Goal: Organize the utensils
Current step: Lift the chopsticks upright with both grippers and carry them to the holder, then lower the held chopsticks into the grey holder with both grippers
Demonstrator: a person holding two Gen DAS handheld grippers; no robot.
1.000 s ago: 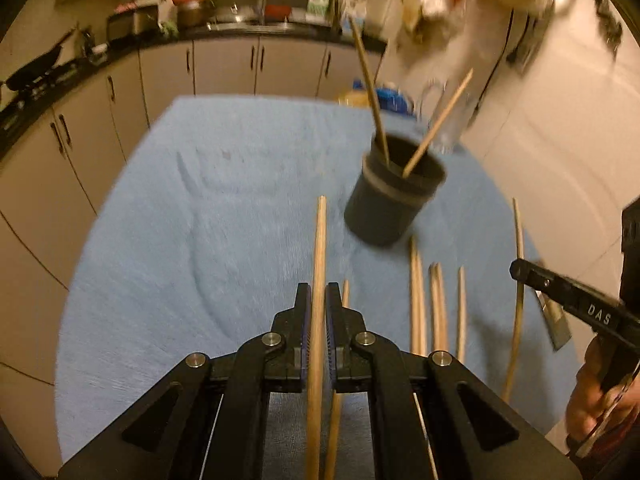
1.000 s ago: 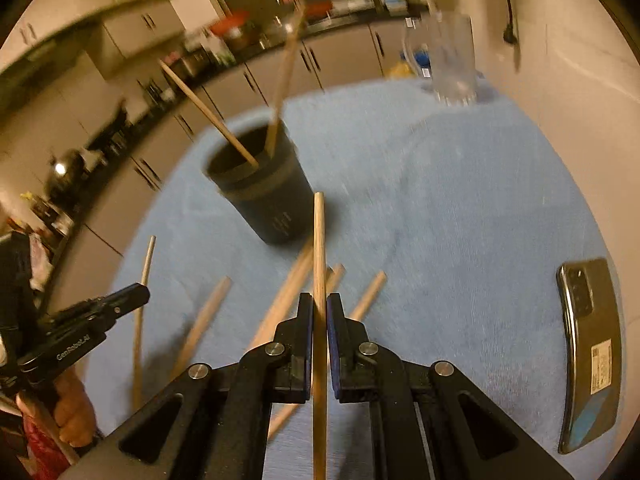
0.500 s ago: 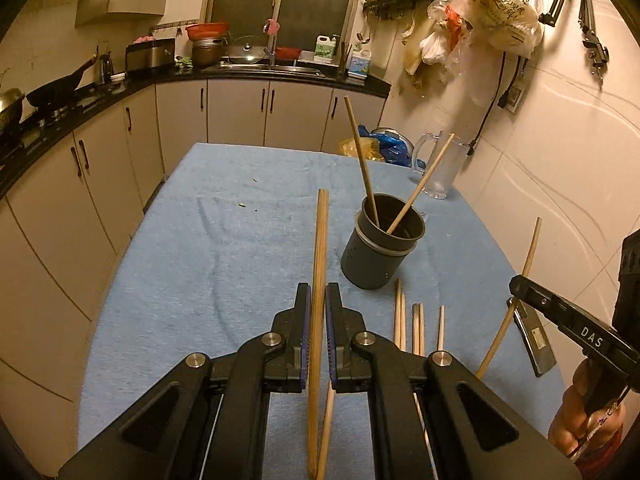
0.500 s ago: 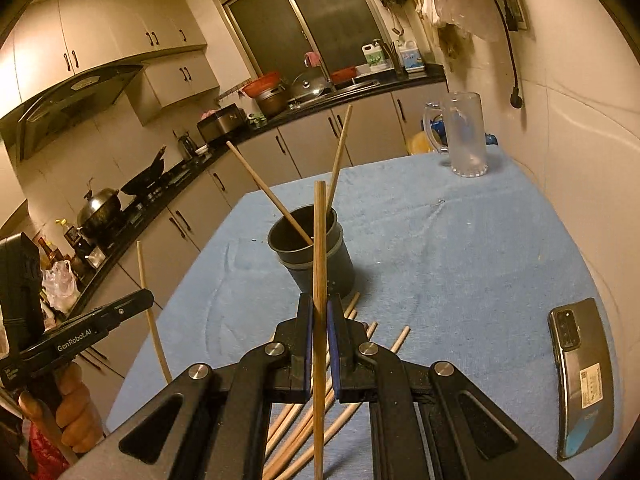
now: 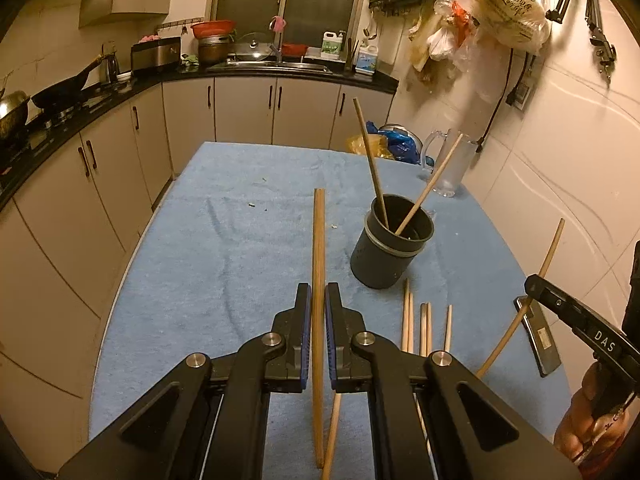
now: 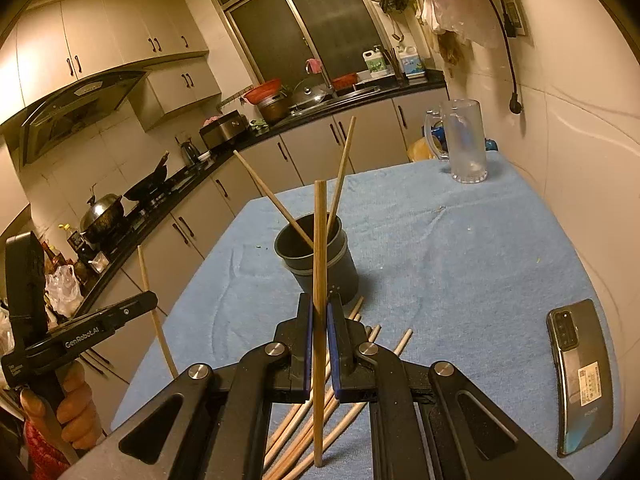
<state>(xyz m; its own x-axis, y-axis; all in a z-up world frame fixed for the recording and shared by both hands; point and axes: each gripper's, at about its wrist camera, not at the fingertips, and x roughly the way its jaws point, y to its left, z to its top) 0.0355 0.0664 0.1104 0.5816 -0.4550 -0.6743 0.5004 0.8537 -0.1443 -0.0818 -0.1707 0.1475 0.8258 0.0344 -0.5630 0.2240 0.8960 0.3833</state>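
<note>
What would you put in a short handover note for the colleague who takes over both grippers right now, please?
Left gripper: shut on one chopstick, lifted above the blue cloth.
Right gripper: shut on another chopstick, also lifted.
Dark holder cup: upright mid-table, with two chopsticks in the cup leaning out.
Loose chopsticks: several lie on the cloth just in front of the cup.
Phone: on the cloth at the right edge; a glass mug stands at the far corner.
Done: two sticks in the cup.
Left: drop in the two held sticks, then collect the loose ones.
</note>
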